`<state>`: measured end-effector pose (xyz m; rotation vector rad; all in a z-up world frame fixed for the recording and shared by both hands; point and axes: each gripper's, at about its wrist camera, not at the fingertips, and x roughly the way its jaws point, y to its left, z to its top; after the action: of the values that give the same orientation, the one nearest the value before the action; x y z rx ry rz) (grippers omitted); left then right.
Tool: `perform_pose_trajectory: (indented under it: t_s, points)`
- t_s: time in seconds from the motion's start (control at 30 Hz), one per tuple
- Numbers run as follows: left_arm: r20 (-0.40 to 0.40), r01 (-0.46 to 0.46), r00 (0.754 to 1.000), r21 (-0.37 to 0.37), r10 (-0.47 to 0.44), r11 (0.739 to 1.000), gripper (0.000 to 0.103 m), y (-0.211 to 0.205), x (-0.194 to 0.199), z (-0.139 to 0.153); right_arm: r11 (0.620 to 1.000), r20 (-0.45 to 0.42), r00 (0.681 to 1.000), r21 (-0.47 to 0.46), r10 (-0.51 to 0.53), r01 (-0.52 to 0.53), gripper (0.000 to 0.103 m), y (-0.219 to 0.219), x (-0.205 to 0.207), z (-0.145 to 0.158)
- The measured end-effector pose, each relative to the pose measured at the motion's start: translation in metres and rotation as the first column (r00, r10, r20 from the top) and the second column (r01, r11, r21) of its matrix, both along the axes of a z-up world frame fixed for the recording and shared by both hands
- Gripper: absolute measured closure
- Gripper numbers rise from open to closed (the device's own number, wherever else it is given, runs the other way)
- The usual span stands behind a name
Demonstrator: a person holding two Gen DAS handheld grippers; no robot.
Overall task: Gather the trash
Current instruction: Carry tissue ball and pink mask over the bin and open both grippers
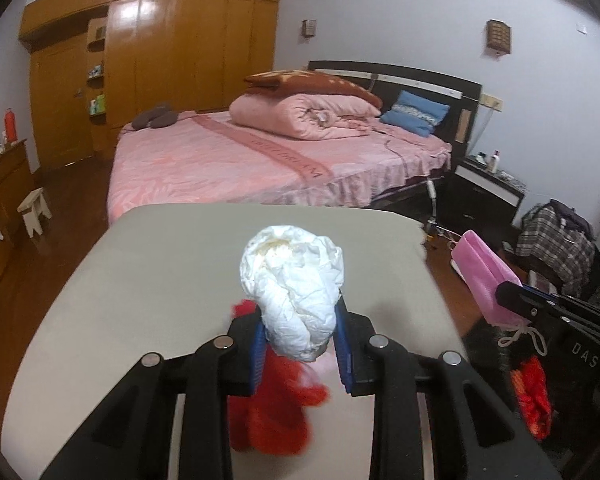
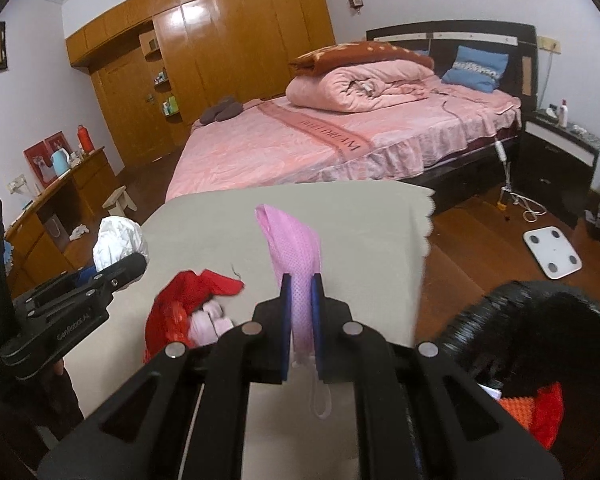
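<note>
My left gripper (image 1: 302, 354) is shut on a crumpled white paper wad (image 1: 294, 288) and holds it above the grey table (image 1: 140, 280). The wad also shows in the right wrist view (image 2: 120, 242). My right gripper (image 2: 301, 320) is shut on a pink face mask (image 2: 296, 256), held upright over the table (image 2: 360, 232); the mask shows at the right of the left wrist view (image 1: 486, 276). A red mesh scrap with pink bits (image 2: 188, 308) lies on the table between the grippers; it sits under the left gripper (image 1: 276, 412).
A black trash bin (image 2: 540, 344) with red mesh trash inside stands at the table's right side. A pink bed (image 2: 340, 140), wooden wardrobe (image 2: 220, 40), nightstand (image 2: 556, 148), a white scale (image 2: 552, 252) on the floor and a desk (image 2: 60, 200) at left surround the table.
</note>
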<state>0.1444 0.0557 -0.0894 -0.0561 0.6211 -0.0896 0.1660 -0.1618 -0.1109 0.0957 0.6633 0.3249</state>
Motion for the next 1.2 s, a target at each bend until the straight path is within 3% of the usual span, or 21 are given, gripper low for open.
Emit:
perform_pose_trajectory:
  t_s: [0.4, 0.77, 1.2]
  points:
    - [0.006, 0.183, 0.983, -0.009, -0.183, 0.983, 0.074, -0.09, -0.035, 0.005, 0.989, 0.008, 0.989, -0.022, -0.147, 0.148, 0.095, -0.087, -0.066, 0.003]
    - [0.009, 0.352, 0.936, -0.009, -0.352, 0.936, 0.074, -0.167, -0.051, 0.003, 0.963, -0.007, 0.964, -0.044, -0.266, 0.265, 0.095, -0.147, -0.101, -0.012]
    - [-0.022, 0.468, 0.883, -0.033, -0.469, 0.883, 0.074, -0.229, -0.043, -0.016, 0.931, -0.026, 0.932, -0.062, -0.362, 0.36, 0.094, -0.193, -0.117, -0.026]
